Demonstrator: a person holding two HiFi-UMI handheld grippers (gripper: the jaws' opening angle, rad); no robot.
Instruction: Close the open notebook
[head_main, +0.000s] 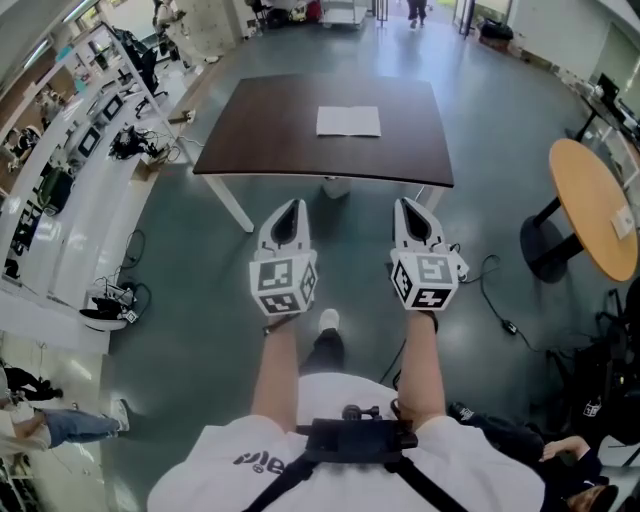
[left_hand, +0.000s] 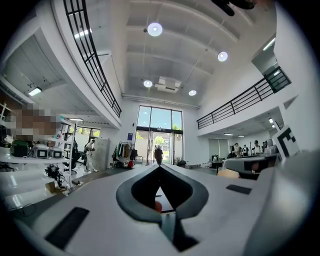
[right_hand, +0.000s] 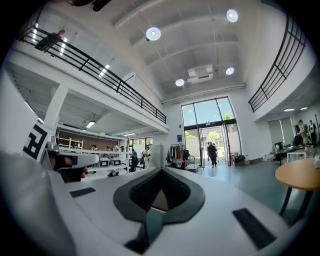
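Observation:
The open notebook (head_main: 348, 121) lies flat with its white pages up, toward the far side of a dark brown table (head_main: 270, 140), ahead of me in the head view. Both grippers are held level over the floor, short of the table's near edge and apart from it. My left gripper (head_main: 292, 205) has its jaws together with nothing in them, and its tips (left_hand: 160, 167) meet in a point in the left gripper view. My right gripper (head_main: 405, 204) is likewise shut and empty, its tips (right_hand: 161, 170) meeting in the right gripper view. The notebook does not show in either gripper view.
A round wooden table (head_main: 595, 205) on a black base (head_main: 545, 250) stands to the right. White benches with equipment (head_main: 60, 170) run along the left. Cables (head_main: 500, 310) lie on the grey floor near my right side. People stand far off in the hall.

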